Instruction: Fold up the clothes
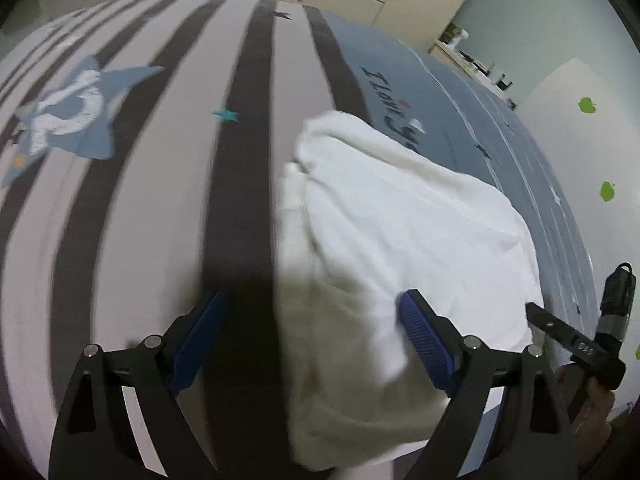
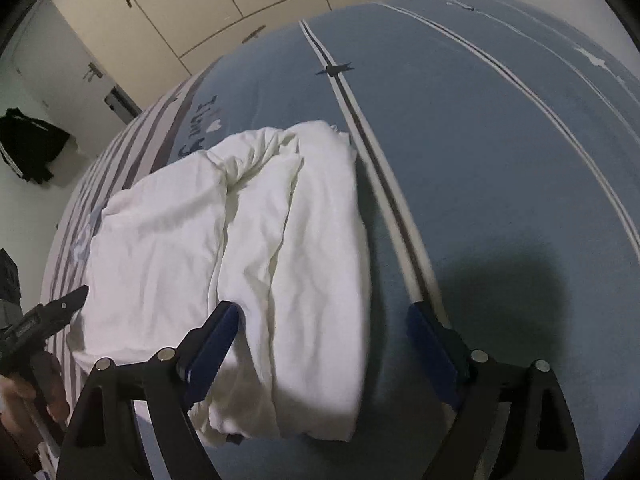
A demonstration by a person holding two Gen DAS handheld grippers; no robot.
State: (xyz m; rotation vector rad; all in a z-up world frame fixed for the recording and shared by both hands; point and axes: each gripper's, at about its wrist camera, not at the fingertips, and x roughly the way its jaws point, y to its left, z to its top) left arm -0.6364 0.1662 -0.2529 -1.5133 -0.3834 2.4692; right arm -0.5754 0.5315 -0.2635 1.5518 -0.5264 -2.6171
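Tilting steeply downward, both tongs [image 1: 310, 322] [image 2: 322, 338] agape over white garment [image 2: 256, 248]

You are looking at a white garment [image 2: 256, 248] of soft, matt, creased cloth, lying on a smooth matt cloth bedsheet [image 2: 500, 140]. Each hand-held gripper [image 1: 310, 336] is showing matt black plastic, ribbed blue pads [image 1: 424, 340] and shiny metal pins [image 1: 153, 341].
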